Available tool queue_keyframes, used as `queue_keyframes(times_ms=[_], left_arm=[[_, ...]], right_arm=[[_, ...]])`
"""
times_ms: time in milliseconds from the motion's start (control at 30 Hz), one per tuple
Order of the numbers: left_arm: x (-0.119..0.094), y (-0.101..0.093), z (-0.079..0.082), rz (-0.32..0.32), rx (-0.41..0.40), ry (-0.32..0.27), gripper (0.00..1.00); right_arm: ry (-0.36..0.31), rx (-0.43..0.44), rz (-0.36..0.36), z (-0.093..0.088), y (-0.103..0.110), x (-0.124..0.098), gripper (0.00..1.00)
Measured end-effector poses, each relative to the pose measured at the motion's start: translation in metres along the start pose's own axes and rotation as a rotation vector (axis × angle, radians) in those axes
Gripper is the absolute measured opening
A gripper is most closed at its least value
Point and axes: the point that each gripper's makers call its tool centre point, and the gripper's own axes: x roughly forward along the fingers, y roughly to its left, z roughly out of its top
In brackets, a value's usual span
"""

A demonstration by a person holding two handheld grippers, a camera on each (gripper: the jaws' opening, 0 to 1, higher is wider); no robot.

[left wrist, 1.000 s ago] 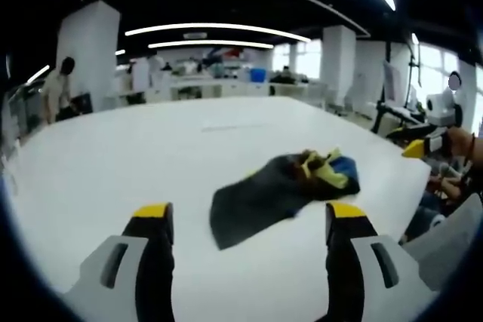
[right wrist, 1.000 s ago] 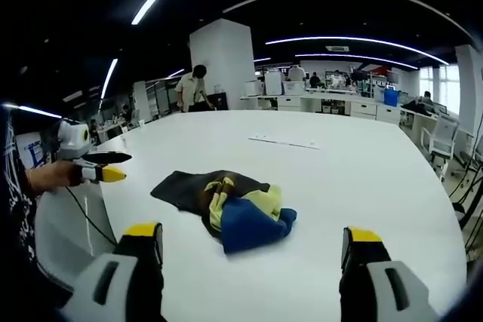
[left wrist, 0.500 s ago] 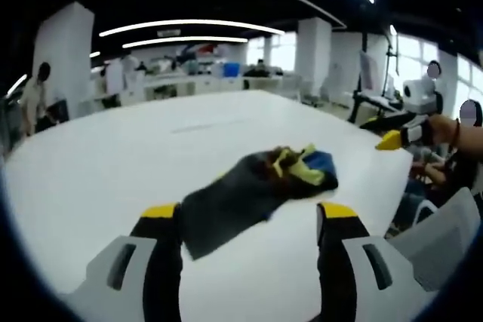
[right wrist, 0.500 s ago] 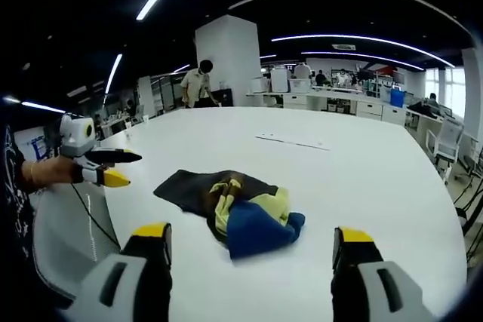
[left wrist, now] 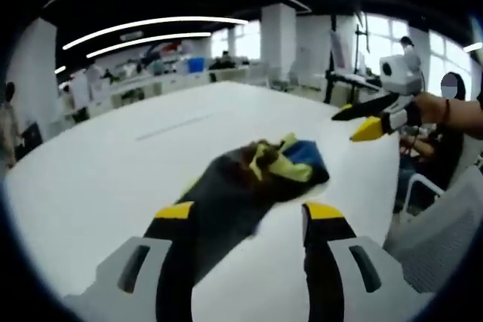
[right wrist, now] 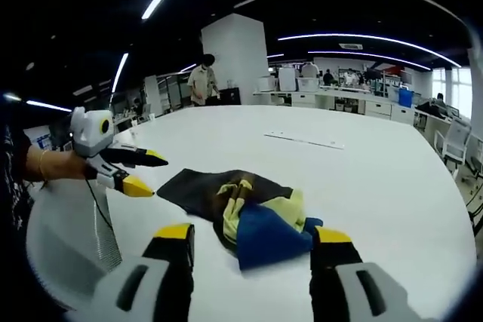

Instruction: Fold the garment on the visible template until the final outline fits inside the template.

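Garment (right wrist: 240, 207) is lying crumpled in a heap on the white surface (right wrist: 377, 179), its dark cloth spreading toward one side while yellow and blue folds are bunching at the other. In the left gripper view the same garment (left wrist: 249, 186) is sitting just ahead of the left gripper (left wrist: 249, 220), whose yellow-tipped jaws are standing apart with the dark cloth showing between them (whether they are touching it cannot be told). The right gripper (right wrist: 253, 237) is likewise holding its jaws apart, close over the blue fold. A person's hand (right wrist: 56, 165) is gripping the left gripper's handle. A person (right wrist: 202, 84) is standing in the office behind.
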Motion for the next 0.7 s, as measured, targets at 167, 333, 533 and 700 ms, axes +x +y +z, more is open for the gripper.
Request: queue_keyframes(times_ms=[167,333,533,700], left_arm=[[0.017,0.003,-0.006,0.012,0.029,0.013,0.42],[0.032,0.007,-0.015,0.02,0.037,0.035,0.37],[0.046,0.001,-0.028,0.0,0.042,0.084,0.31],[0.057,-0.004,-0.036,-0.013,0.064,0.115,0.29]], right_arm=[[0.015,0.0,0.013,-0.006,0.001,0.011,0.51],[0.036,-0.019,0.003,-0.013,0.002,0.022,0.49],[0.051,-0.03,-0.011,-0.02,0.003,0.034,0.38],[0.064,-0.03,-0.014,-0.024,0.004,0.044,0.32]])
